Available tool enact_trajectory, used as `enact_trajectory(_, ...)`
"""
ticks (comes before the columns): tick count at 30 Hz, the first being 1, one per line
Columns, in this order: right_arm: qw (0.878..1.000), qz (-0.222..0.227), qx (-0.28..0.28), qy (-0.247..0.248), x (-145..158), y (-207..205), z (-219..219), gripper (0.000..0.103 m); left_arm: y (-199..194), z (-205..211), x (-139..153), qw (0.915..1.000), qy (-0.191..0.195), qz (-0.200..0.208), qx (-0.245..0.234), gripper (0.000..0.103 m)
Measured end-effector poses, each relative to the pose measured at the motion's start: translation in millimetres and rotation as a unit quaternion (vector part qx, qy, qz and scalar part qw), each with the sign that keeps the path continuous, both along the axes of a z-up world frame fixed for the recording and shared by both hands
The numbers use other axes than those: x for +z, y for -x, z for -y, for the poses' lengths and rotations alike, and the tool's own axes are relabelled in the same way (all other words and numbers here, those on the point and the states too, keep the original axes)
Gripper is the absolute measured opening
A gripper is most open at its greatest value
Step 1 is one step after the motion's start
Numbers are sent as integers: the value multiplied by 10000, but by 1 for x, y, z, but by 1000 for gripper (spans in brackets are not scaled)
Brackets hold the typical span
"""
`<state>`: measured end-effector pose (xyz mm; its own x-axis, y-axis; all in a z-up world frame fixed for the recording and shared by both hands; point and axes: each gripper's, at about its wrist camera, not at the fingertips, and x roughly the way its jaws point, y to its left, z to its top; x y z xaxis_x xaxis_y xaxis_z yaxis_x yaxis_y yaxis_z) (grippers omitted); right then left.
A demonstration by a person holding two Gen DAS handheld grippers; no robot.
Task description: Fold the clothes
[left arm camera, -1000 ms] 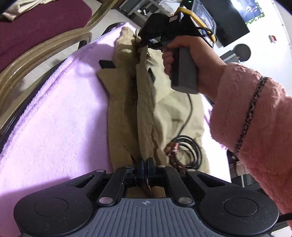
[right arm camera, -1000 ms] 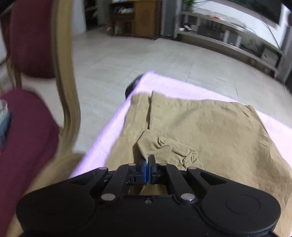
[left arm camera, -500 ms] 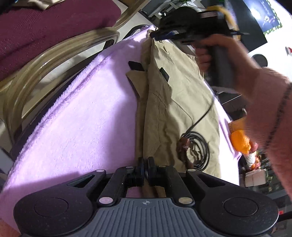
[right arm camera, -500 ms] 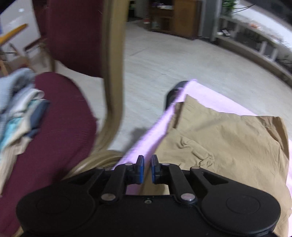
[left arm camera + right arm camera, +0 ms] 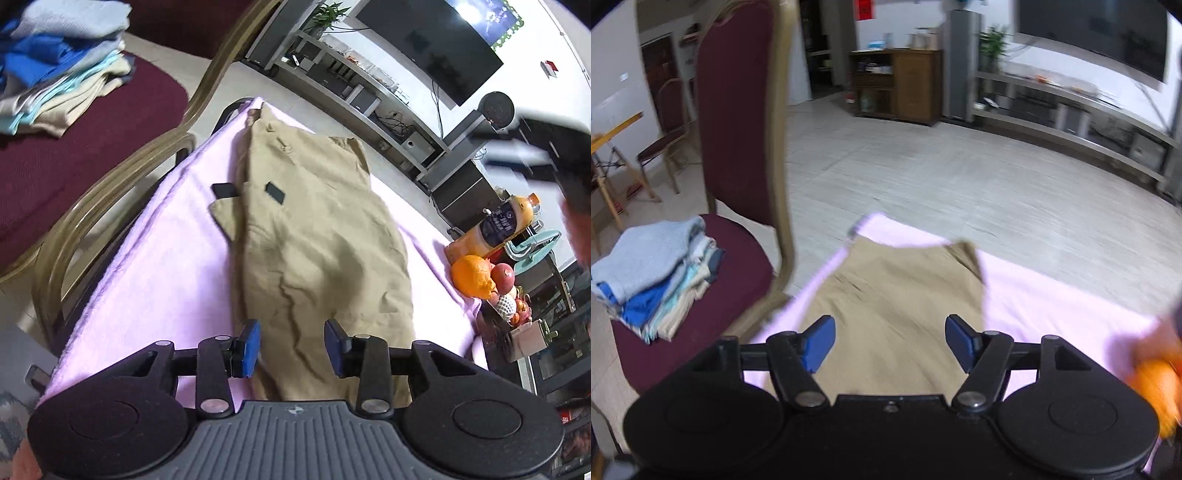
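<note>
the khaki trousers lie on the pink-covered tabletop, long axis running straight away from the left tongs, which gape wide over the near end. the right tongs, also wide and empty, hover above the cloth.

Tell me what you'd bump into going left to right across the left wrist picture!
Stack of folded clothes on the maroon chair seat → pink towel → tan trousers → orange → juice bottle.
</note>
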<state>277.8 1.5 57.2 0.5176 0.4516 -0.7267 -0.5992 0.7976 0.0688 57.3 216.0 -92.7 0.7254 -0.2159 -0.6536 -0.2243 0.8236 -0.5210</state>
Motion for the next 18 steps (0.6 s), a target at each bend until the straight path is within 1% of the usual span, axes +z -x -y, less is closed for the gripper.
enact_trajectory(2, 9996, -129, -227, 67, -7, 12, 31, 68, 0, 6, 2, 10000, -79, -50, -12, 37)
enact_trajectory(5, 9980, -392, -479, 112, -35, 33, 72, 71, 1, 15, 1, 9997, -146, -198, -53, 39)
enact_trajectory(7, 9957, -676, -636, 13, -64, 43, 92, 71, -3, 20, -3, 9994, -189, -272, -86, 39)
enact_trajectory(8, 9939, -832, -719, -68, -79, 47, 101, 66, -6, 24, -3, 9993, -239, -255, -119, 36)
enact_trajectory(9, 9915, -970, -845, -195, -94, 49, 108, 47, -11, 29, -4, 9991, -328, -199, -154, 30)
enact_trajectory(10, 9886, -1132, -921, -365, -109, 50, 113, 35, -17, 33, -4, 9987, -455, -142, -180, 25)
enact_trajectory(11, 9845, -1345, -971, -561, -122, 51, 117, 22, -26, 38, -5, 9980, -592, -102, -204, 13)
enact_trajectory(12, 9799, -1533, -1003, -792, -134, 50, 119, 22, -34, 42, -5, 9972, -708, -75, -219, 9)
enact_trajectory(14, 9708, -1808, -1018, -1207, -156, 48, 113, 22, -48, 48, -8, 9955, -932, -75, -183, 9)
enact_trajectory(15, 9656, -1946, -1021, -1388, -167, 47, 108, 23, -53, 48, -13, 9942, -1050, -189, -126, 9)
enact_trajectory(18, 9485, -2466, -743, -1846, -192, 49, 88, 23, -66, 50, -28, 9887, -1401, -531, 44, 7)
